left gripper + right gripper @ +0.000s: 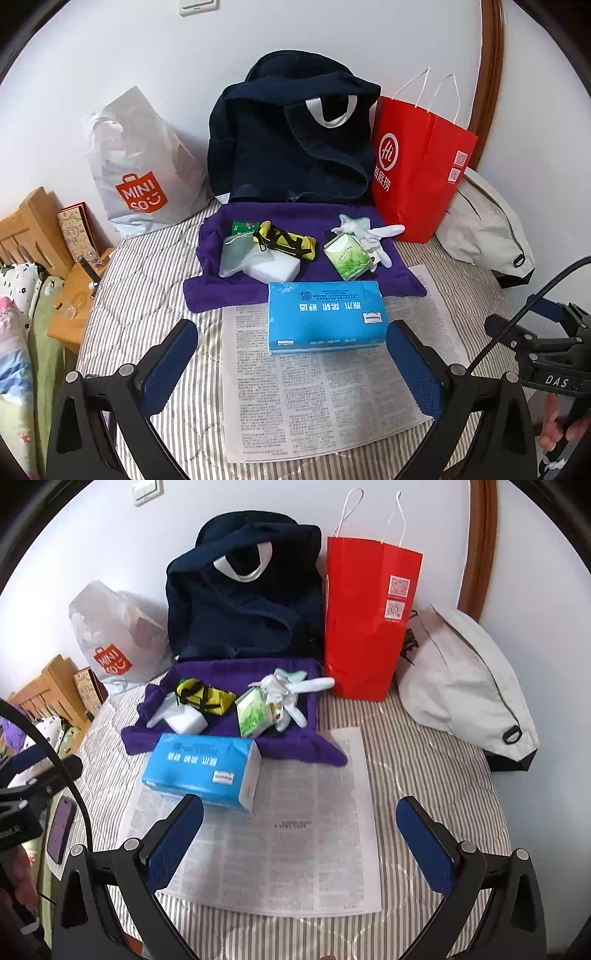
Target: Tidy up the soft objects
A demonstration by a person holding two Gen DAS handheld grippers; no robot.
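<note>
Two tools are held wide open and empty above the bed. Just ahead of the left tool (291, 363), the tissue pack (327, 317) is laid crosswise on the newspaper (325, 402); the right tool (299, 843) is placed farther off.

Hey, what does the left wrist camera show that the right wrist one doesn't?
Only the left wrist view shows the green packet on the purple towel and the right gripper from the side. Only the right wrist view shows a phone lying by the bed's edge. Both show the blue tissue pack, red bag, navy bag, Miniso bag and newspaper.
</note>
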